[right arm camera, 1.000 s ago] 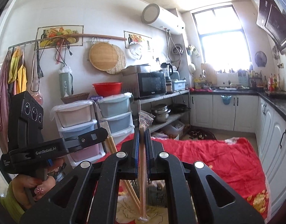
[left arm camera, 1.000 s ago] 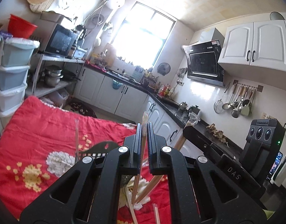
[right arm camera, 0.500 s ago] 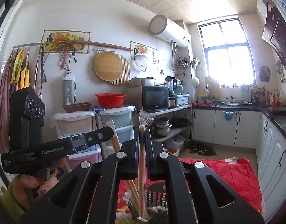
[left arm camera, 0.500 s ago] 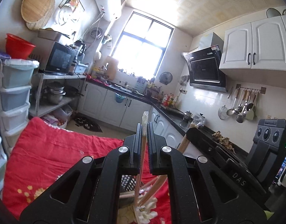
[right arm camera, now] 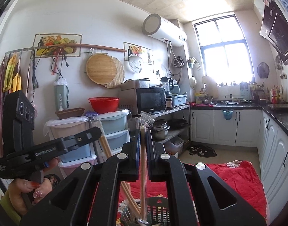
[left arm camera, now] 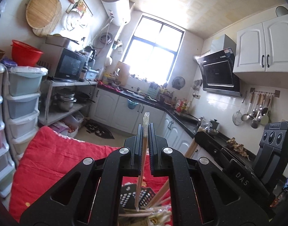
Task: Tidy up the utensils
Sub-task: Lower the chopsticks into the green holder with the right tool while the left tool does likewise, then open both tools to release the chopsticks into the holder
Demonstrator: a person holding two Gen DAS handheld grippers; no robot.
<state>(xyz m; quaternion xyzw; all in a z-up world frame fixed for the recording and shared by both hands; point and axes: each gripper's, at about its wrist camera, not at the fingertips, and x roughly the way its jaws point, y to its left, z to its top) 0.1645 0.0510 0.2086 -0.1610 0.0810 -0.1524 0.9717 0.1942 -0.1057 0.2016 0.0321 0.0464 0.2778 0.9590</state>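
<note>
- Two grippers are each clamped on a pair of plastic-wrapped chopsticks, and both pairs stand nearly upright above a dark perforated utensil basket (right arm camera: 155,210).
- Left gripper (left arm camera: 145,130): its jaws are pressed tight on the left-hand wrapped chopsticks (left arm camera: 144,141), whose sealed top sticks up past the fingertips and whose lower end hangs over the basket's rim.
- Right gripper (right arm camera: 143,133): its jaws are clenched on the right-hand wrapped chopsticks (right arm camera: 143,162), the crinkled wrapper end showing above the fingers and the lower tip reaching down into the basket.
- More bare wooden chopsticks (right arm camera: 129,195) lean in the basket, just beside the held pair.
- In the right wrist view a hand (right arm camera: 29,194) grips the left gripper's handle at the lower left edge.
- Under the basket lies a red floral blanket (left arm camera: 55,158) spread over the kitchen floor, between the stacked drawer bins (left arm camera: 21,101) and the white cabinets (right arm camera: 226,126).
</note>
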